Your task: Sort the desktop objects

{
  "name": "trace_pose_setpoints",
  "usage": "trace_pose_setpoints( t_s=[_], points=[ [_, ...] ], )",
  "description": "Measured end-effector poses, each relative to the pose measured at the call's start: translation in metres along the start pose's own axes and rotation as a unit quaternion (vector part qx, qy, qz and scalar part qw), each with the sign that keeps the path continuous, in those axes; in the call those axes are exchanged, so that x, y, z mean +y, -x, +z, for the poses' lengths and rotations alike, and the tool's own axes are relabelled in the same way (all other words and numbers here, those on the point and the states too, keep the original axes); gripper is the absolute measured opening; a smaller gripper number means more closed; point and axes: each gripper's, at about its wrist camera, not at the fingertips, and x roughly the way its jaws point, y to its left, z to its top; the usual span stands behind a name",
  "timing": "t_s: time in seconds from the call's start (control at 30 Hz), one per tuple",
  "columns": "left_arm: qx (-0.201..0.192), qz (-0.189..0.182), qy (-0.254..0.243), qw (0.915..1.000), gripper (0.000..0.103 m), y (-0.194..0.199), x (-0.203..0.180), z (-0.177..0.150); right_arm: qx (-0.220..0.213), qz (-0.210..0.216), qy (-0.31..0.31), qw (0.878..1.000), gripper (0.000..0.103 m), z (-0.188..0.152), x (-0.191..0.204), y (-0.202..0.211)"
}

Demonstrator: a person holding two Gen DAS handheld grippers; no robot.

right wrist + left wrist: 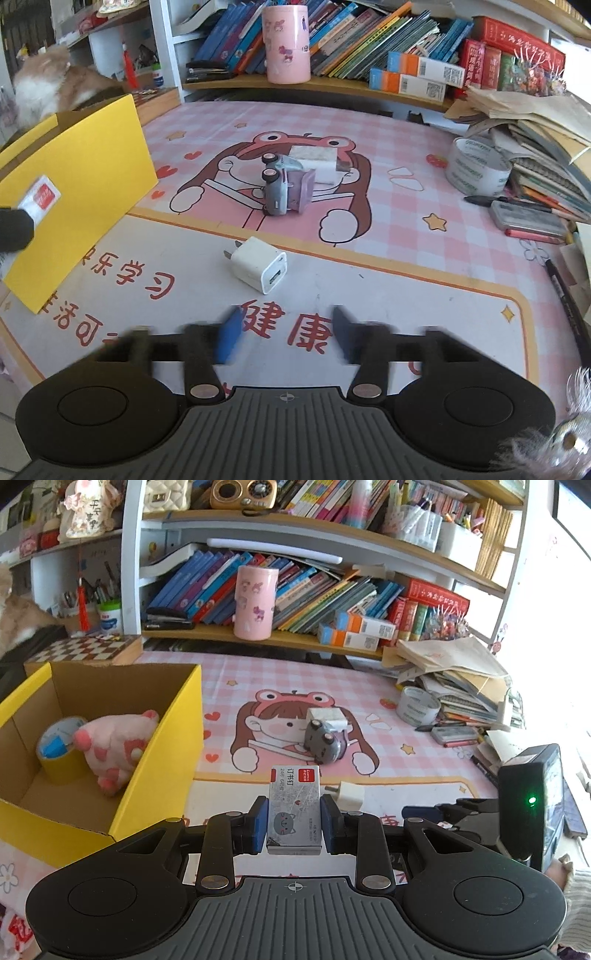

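Desk with a pink checked cartoon mat (369,110); bookshelves behind, crowded with books and a pink cup (255,603); a loose pile of papers and notebooks at the right edge.

Left gripper (294,821): blue pads pinch a small staple box (294,808), grey with a red label, from both sides. Box is held above the mat's near edge, just right of the yellow cardboard box (155,775).

Yellow cardboard box: open top, contains a pink spotted plush toy (118,746) and a roll of yellow tape (61,753), touching each other.

Right gripper (286,334): fingers spread apart, blurred, nothing between them. It hovers over the mat's white lower band.

White charger plug (258,269): lies on the mat just beyond the right gripper's fingertips, clear of them.

Mid-mat: grey toy car (277,188) tipped on its side, against a small white block (317,158). Roll of clear tape (478,168) near the paper pile.
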Motion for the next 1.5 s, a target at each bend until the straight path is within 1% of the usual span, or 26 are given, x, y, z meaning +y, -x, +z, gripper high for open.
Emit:
trace_pose_setpoints(
  t_s=[0.17, 0.23, 0.5, 0.9, 0.93, 1.0, 1.03, 1.1, 1.33, 1.5],
  points=[
    [-0.001, 0.013, 0.003, 0.9999, 0.028, 0.003, 0.002, -0.001, 0.014, 0.002, 0.017, 1.0, 0.056, -0.001, 0.004, -0.009],
    [-0.001, 0.022, 0.001, 0.9997, 0.028, 0.005, 0.002, -0.002, 0.011, 0.004, 0.03, 0.999, 0.056, 0.0, 0.007, -0.013],
    [0.014, 0.047, 0.01, 0.9987, 0.028, 0.006, 0.003, -0.007, -0.002, 0.019, 0.047, 0.999, 0.059, 0.01, 0.007, -0.026],
    [0.019, 0.051, 0.011, 0.9984, 0.028, 0.004, -0.001, -0.009, -0.01, 0.034, 0.065, 0.997, 0.059, 0.025, 0.007, -0.043],
    [0.019, 0.05, 0.01, 0.9985, 0.028, 0.004, -0.002, -0.009, -0.011, 0.035, 0.068, 0.997, 0.057, 0.026, 0.008, -0.044],
    [0.018, 0.049, 0.009, 0.9986, 0.028, 0.003, -0.003, -0.008, -0.012, 0.042, 0.076, 0.996, 0.039, 0.027, 0.009, -0.044],
    [0.018, 0.049, 0.009, 0.9986, 0.028, 0.003, -0.004, -0.008, -0.014, 0.045, 0.082, 0.996, 0.035, 0.026, 0.011, -0.043],
    [0.016, 0.048, 0.009, 0.9987, 0.028, 0.003, -0.004, -0.007, -0.014, 0.039, 0.09, 0.995, 0.035, 0.026, 0.015, -0.042],
    [0.014, 0.033, 0.004, 0.9994, 0.028, 0.001, -0.002, -0.006, -0.011, 0.035, 0.069, 0.997, 0.035, 0.023, 0.01, -0.033],
    [0.01, 0.01, -0.005, 0.9999, 0.028, 0.001, -0.002, -0.005, -0.011, 0.024, 0.028, 0.999, 0.035, 0.016, -0.001, -0.013]
  ],
)
